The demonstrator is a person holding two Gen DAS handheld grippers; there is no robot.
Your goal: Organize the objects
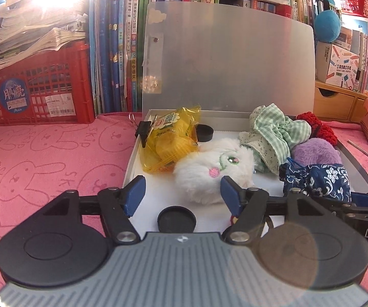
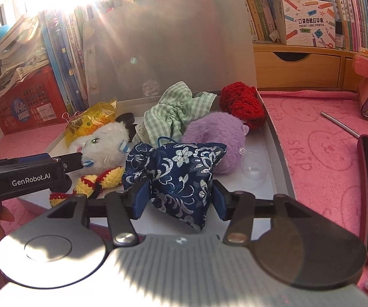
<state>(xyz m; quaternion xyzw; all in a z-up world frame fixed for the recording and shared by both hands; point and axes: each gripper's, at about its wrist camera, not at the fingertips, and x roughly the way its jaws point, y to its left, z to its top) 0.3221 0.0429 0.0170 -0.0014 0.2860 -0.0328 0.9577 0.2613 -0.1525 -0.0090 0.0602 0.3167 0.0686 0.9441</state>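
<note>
Storage box (image 1: 132, 158), grey and shallow, lies open on the pink rabbit-print cloth (image 1: 43, 158), its frosted lid (image 1: 230, 58) standing upright against the books behind.

Contents, left to right in the left wrist view: yellow snack packet (image 1: 169, 138) in the far left corner with a black binder clip (image 1: 144, 130) on the rim beside it; a black cap (image 1: 204, 132) behind; white plush toy (image 1: 209, 171) in the middle; green checked cloth pouch (image 1: 273, 133); purple plush (image 1: 314, 151); red crocheted piece (image 1: 317, 125) at the far right corner. A second black cap (image 1: 176, 218) lies near the front edge. A yellow and red crocheted item (image 2: 99, 181) shows at the front in the right wrist view.

Left gripper (image 1: 181, 192): jaws apart, released, the white plush toy partly between the blue pads; the right pad looks to brush its fur, no grip.

Right gripper (image 2: 178, 199): jaws parted, straddling the navy floral pouch (image 2: 178, 171), which rests on the box floor. Pads sit just beside its sides; not pinching it.

A red crate (image 1: 35, 89) stands to the left of the box.
</note>
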